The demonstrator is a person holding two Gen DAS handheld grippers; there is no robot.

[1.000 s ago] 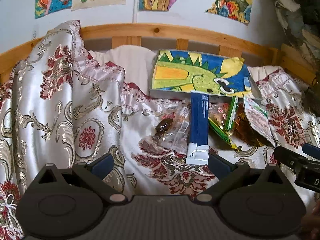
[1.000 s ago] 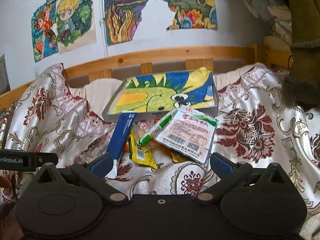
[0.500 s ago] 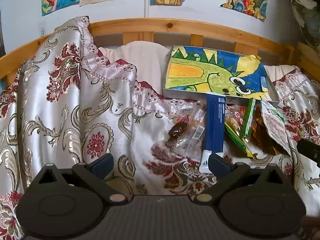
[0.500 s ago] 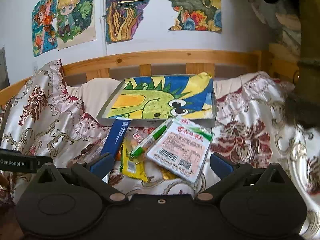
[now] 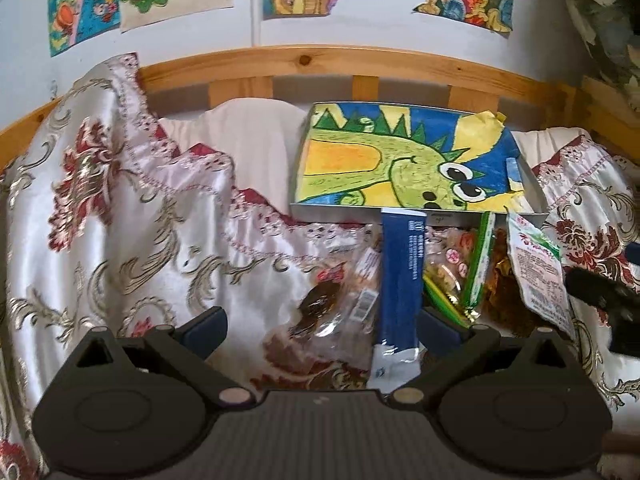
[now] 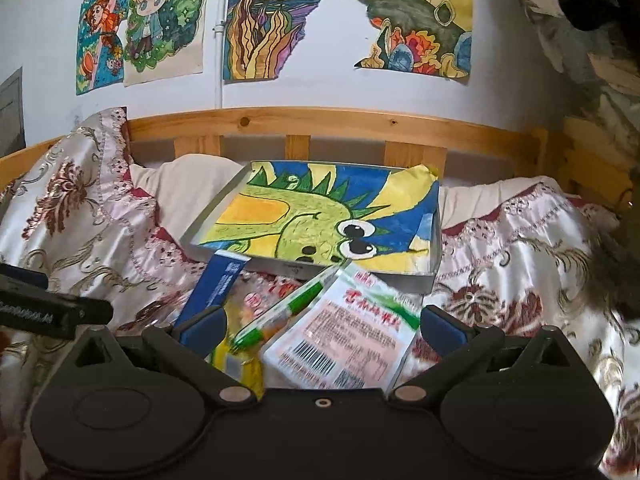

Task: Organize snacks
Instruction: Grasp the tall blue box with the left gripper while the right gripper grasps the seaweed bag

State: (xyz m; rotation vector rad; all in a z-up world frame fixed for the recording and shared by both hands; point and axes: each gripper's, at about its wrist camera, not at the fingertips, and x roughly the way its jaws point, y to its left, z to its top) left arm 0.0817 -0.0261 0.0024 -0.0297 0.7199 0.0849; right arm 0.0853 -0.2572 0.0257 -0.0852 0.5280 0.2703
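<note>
A pile of snack packets lies on the patterned bedspread in front of a metal tray (image 5: 532,184) lined with a dragon drawing. The pile holds a long blue packet (image 5: 400,276), a clear packet with a brown snack (image 5: 324,304), a green stick packet (image 5: 478,264) and a white-and-pink packet (image 5: 536,268). My left gripper (image 5: 320,330) is open and empty, over the clear packet and the blue one. My right gripper (image 6: 322,326) is open and empty, just above the white-and-pink packet (image 6: 352,336) and green stick (image 6: 296,304). The tray (image 6: 436,256) lies behind them.
A wooden bed rail (image 5: 320,64) runs along the wall behind the tray. The bedspread (image 5: 100,208) is bunched high on the left over a white pillow (image 5: 248,136). Drawings hang on the wall (image 6: 288,16). Clothes hang at the far right (image 6: 592,32).
Both grippers have moved forward and down toward the snack pile, which looms larger. The left gripper's view has shifted so the blue packet sits between its fingers. Both stayed open.
</note>
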